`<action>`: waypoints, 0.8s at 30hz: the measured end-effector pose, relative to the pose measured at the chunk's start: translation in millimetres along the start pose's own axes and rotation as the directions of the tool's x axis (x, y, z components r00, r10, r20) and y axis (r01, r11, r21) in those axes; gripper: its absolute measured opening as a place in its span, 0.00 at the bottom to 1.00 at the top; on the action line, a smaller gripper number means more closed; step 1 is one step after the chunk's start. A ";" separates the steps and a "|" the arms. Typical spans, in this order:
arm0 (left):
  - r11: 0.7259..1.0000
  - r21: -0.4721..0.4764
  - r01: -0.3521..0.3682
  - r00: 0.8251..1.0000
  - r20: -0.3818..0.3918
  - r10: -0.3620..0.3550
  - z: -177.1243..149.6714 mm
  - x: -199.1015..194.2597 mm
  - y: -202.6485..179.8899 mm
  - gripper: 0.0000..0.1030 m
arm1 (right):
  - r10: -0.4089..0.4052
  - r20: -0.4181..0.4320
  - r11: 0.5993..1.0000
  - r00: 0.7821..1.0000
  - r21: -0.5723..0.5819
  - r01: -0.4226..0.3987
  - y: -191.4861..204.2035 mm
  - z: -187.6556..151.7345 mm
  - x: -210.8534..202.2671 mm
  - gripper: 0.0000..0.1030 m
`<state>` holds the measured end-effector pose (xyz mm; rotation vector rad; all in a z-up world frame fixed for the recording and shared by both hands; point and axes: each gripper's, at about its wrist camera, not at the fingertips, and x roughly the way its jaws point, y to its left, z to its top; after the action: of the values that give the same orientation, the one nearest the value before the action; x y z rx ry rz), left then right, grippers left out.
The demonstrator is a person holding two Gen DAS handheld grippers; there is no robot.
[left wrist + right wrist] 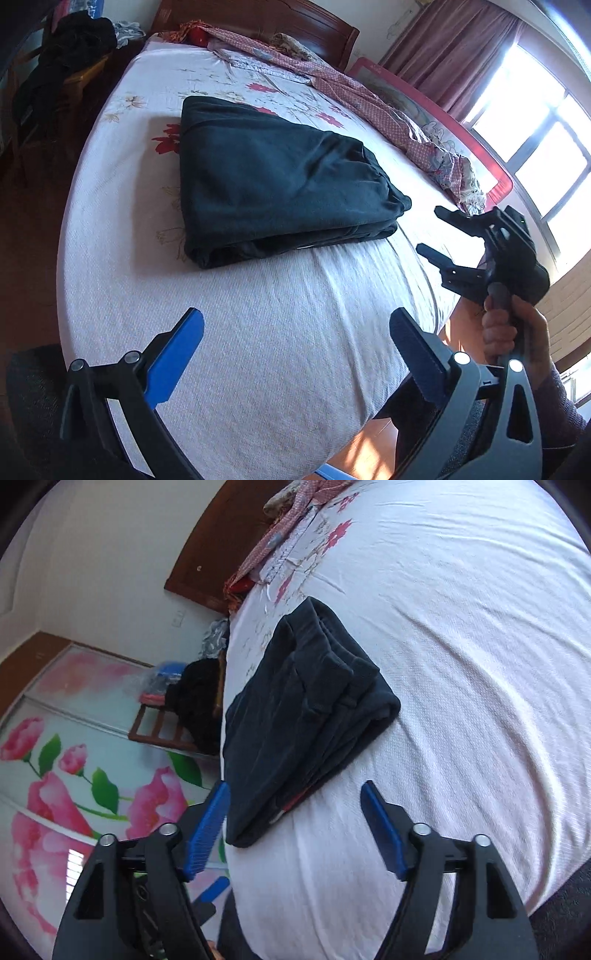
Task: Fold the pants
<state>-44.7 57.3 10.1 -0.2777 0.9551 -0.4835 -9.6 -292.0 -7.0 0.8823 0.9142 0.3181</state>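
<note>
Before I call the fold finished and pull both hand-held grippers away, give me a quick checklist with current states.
1. Dark pants folded into a compact stack: ok, layered edges show in the right wrist view.
2. Pants resting fully on the bed sheet: ok.
3. Left hand-held gripper open, nothing between its pads: ok.
4. Right hand-held gripper open and off the fabric: ok, pads do not press on the pants.
5. Stack edges aligned: not ok, the near corner is slightly uneven.
6. Underside of the stack smooth: cannot tell, hidden.
</note>
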 end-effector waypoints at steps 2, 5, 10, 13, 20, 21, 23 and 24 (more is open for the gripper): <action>0.999 0.002 -0.037 0.998 -0.049 0.037 -1.5 8.8 -5.2 0.98 | -0.045 -0.029 0.999 0.999 0.003 0.045 -6.1 -13.8 -6.3 0.76; 0.995 0.011 -0.099 0.989 -0.110 0.099 -6.1 15.9 -10.4 0.98 | -0.175 -0.075 0.984 0.982 0.027 0.177 -18.8 -33.8 -13.6 0.79; 0.972 -0.064 -0.225 0.962 -0.171 0.211 -11.7 14.7 -4.0 0.98 | -0.519 -0.056 0.852 0.853 -0.116 0.511 -9.2 -58.0 -12.7 0.83; 0.947 -0.095 -0.308 0.932 -0.229 0.280 -14.3 17.2 -0.6 0.98 | -0.579 -0.040 0.796 0.815 -0.248 0.553 7.5 -64.9 2.7 0.85; 0.888 -0.003 -0.460 0.877 -0.156 0.454 -16.9 8.3 -20.9 0.98 | -0.473 0.176 0.756 0.863 -0.423 0.500 58.7 -79.4 25.0 0.88; 0.876 0.014 -0.482 0.868 -0.129 0.480 -15.7 6.1 -24.8 0.98 | -0.464 0.216 0.733 0.859 -0.452 0.509 67.3 -79.6 28.2 0.88; 0.868 0.003 -0.496 0.866 -0.080 0.494 -12.5 1.2 -29.0 0.98 | -0.443 0.268 0.711 0.856 -0.477 0.517 84.3 -74.6 33.7 0.88; 0.871 -0.008 -0.491 0.870 -0.052 0.490 -10.7 -1.4 -30.3 0.98 | -0.422 0.281 0.716 0.862 -0.480 0.507 90.0 -71.3 33.5 0.88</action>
<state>-62.5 31.8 18.2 -0.0332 1.0362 -0.0099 -36.2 -179.3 22.9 0.1245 0.8111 0.0519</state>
